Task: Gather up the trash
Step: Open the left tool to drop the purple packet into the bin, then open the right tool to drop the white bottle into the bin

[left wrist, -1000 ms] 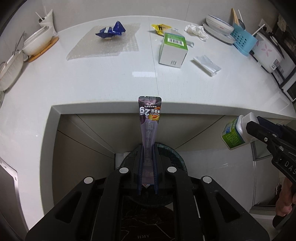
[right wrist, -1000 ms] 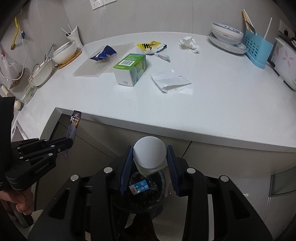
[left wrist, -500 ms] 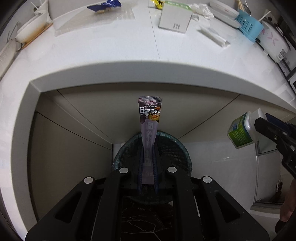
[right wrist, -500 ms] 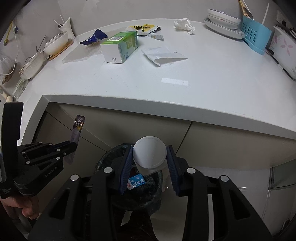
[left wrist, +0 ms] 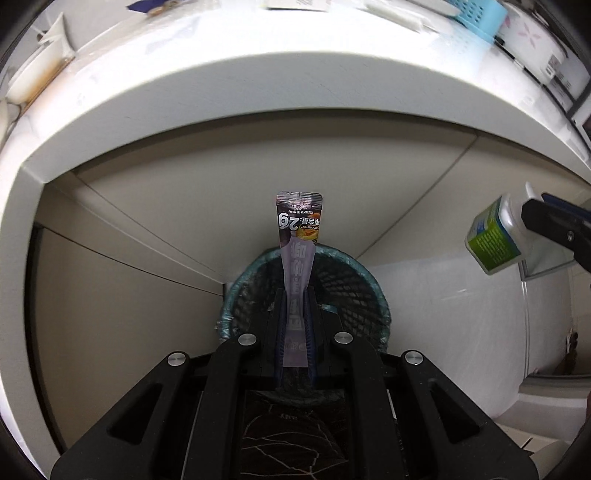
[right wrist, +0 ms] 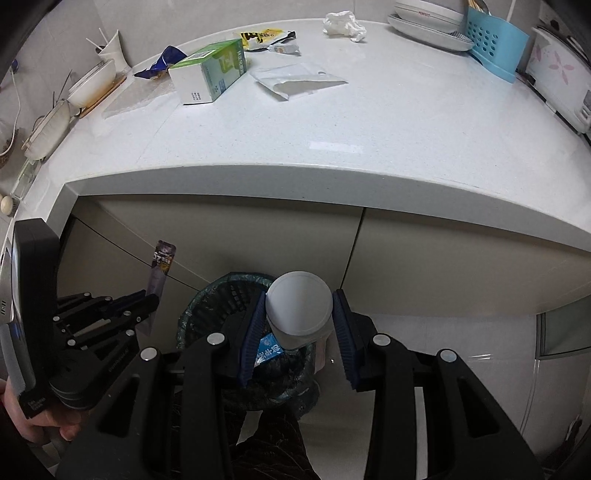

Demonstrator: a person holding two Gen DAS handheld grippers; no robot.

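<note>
My left gripper (left wrist: 295,295) is shut on a narrow purple sachet (left wrist: 300,236) that stands up between its pads, over the lined mesh trash bin (left wrist: 347,280) below the counter. In the right wrist view the same sachet (right wrist: 161,266) shows at the left. My right gripper (right wrist: 299,314) is shut on a small white bottle (right wrist: 298,306) with a green label (left wrist: 493,238), held above the bin (right wrist: 221,295). A blue-labelled piece of trash (right wrist: 267,350) lies inside the bin.
On the white counter (right wrist: 369,122) lie a green-and-white box (right wrist: 210,74), a white pouch (right wrist: 299,79), a yellow wrapper (right wrist: 262,37), a blue wrapper (right wrist: 162,64) and crumpled tissue (right wrist: 345,24). Bowls stand at the left, dishes and a blue basket (right wrist: 495,48) at the right. Cabinet doors close in behind the bin.
Both grippers have sunk below the counter's edge toward the bin, which now fills more of each view. The sachet and the bottle stay gripped.
</note>
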